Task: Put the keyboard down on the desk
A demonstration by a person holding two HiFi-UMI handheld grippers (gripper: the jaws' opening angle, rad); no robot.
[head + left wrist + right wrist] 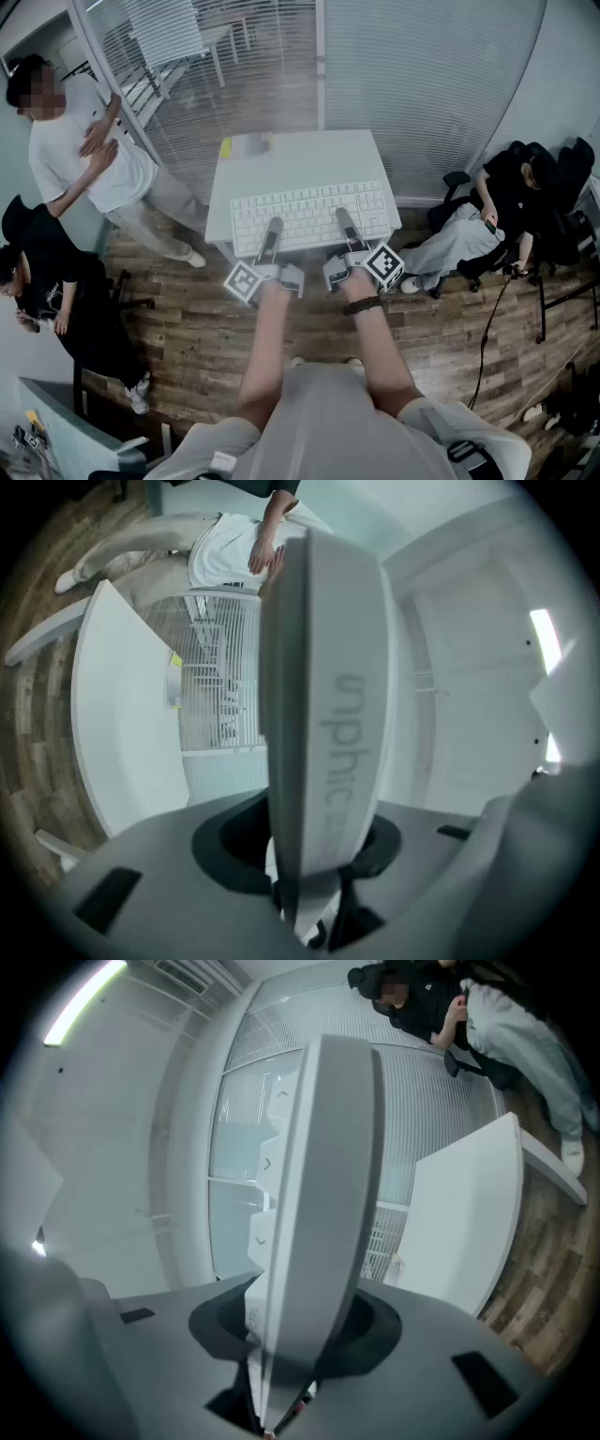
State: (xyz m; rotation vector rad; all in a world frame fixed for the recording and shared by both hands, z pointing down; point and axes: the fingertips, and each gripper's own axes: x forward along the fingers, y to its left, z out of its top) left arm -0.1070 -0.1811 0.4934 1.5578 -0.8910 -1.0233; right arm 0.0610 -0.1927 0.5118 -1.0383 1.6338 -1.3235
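A white keyboard [309, 214] hangs level over the front part of a small white desk [300, 155]. My left gripper [273, 230] is shut on its near edge left of the middle. My right gripper [345, 218] is shut on the same edge right of the middle. In the left gripper view the keyboard [323, 696] runs edge-on between the jaws, and the desk [122, 724] lies apart from it at the left. In the right gripper view the keyboard [323, 1194] likewise fills the jaws, while the desk [464, 1222] lies apart at the right.
A yellow note [228, 147] lies on the desk's far left corner. A glass wall with blinds [422, 84] stands behind the desk. A person in a white shirt [84, 159] stands at the left, another person [56, 281] sits below, and a third [497, 206] sits at the right.
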